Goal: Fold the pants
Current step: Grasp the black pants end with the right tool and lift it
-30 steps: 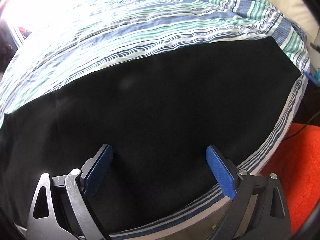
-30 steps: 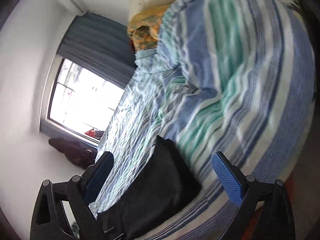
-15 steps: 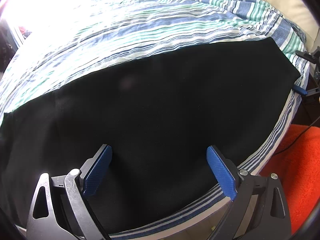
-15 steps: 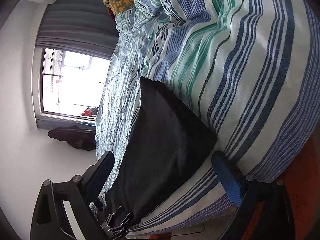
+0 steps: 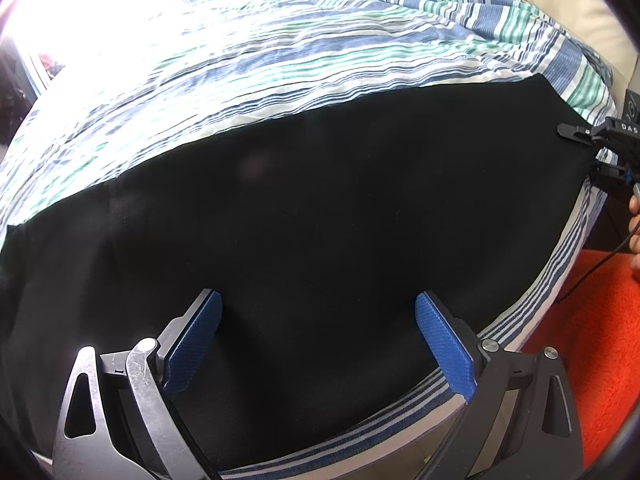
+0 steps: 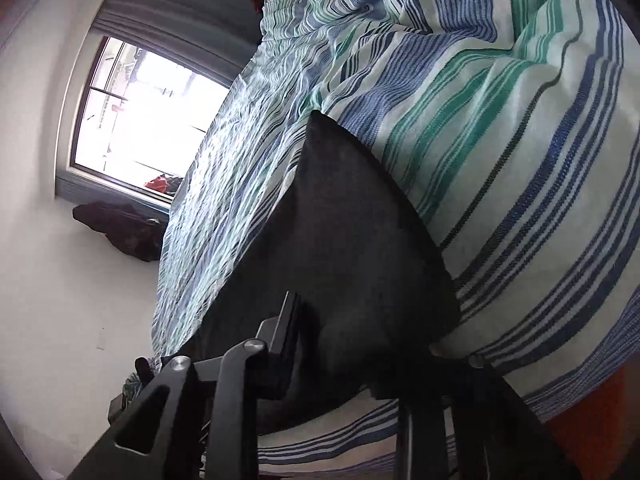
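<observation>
Right tool [image 6: 352, 344] has just closed on the pants [image 5: 320, 220] end at the bed's edge [image 5: 560, 280].

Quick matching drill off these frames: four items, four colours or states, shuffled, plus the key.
Column 1:
1. pants
2. bedsheet
3. left gripper
4. right gripper

Column 2:
A. open, pads clear of cloth
B. plain black, laid flat
C. jaws just closing on a black cloth edge
D. blue, green and white stripes

Pairs: 1-B, 2-D, 3-A, 4-C
</observation>
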Demonstrator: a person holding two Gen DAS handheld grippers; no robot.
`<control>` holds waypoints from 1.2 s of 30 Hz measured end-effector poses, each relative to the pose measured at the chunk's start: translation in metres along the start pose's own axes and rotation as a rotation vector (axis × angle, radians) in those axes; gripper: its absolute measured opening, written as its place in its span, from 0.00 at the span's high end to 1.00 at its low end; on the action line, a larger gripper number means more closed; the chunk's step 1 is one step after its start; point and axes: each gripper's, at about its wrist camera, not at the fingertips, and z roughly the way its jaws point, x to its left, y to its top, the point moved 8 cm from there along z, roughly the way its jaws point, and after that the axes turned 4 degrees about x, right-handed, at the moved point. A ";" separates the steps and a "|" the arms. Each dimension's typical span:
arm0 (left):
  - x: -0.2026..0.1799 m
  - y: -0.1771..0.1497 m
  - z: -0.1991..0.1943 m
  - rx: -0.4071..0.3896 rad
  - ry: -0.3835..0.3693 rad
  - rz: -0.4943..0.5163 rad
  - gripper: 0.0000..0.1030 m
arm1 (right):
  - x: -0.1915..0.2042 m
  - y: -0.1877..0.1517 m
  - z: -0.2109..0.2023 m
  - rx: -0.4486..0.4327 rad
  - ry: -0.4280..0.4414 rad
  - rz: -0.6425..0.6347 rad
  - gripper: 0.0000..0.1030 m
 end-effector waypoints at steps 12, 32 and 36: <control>-0.001 0.002 0.002 0.017 0.016 0.007 0.02 | 0.008 0.000 -0.016 -0.070 0.000 -0.034 0.88; 0.209 -0.072 -0.095 -0.056 -0.011 -0.485 0.02 | 0.343 -0.080 -0.021 0.044 0.308 -0.522 0.89; 0.249 -0.112 -0.101 -0.058 -0.003 -0.602 0.02 | 0.399 -0.155 0.050 0.149 0.286 -0.634 0.89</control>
